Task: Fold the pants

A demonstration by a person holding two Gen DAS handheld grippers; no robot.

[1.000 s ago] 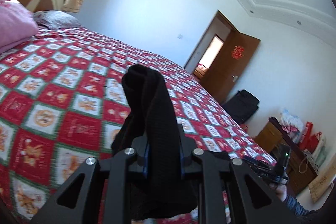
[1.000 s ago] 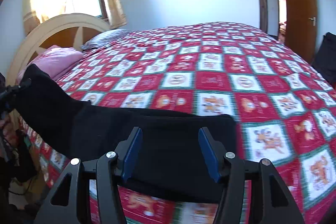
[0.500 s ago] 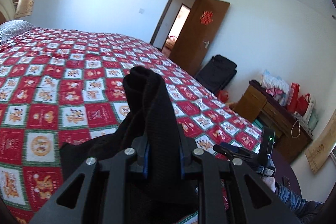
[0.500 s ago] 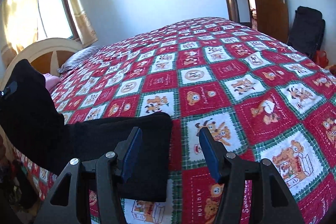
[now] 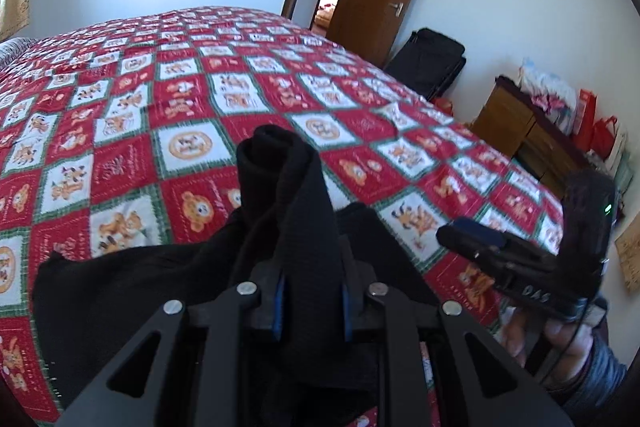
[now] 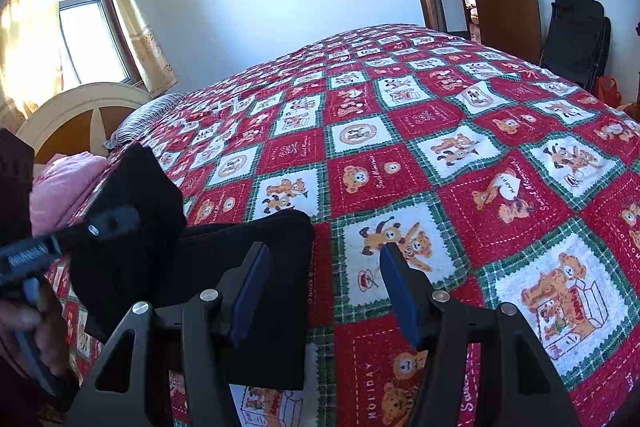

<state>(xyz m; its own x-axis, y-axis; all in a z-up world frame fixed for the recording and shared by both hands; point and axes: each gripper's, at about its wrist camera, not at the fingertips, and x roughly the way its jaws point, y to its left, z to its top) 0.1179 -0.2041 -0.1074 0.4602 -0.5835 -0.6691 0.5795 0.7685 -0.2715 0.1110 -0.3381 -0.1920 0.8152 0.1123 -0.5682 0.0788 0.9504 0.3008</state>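
Pants (image 5: 292, 211), black and of thick knit cloth, lie partly on the red patchwork bed quilt (image 5: 192, 99), one end bunched and pinched in the left gripper (image 5: 310, 301). Lay that end flat over the resting part, edges matched. The right gripper (image 6: 324, 291) stands spread, empty, just beside the folded edge, ready to press it.

Both grippers are matte black frames with triangular cut-outs, round silver screw heads and blue pads inside the fingers. The right gripper (image 5: 468, 235) carries white lettering, a small green light and a thin black cable beside a grey ribbed sleeve (image 5: 600, 375).
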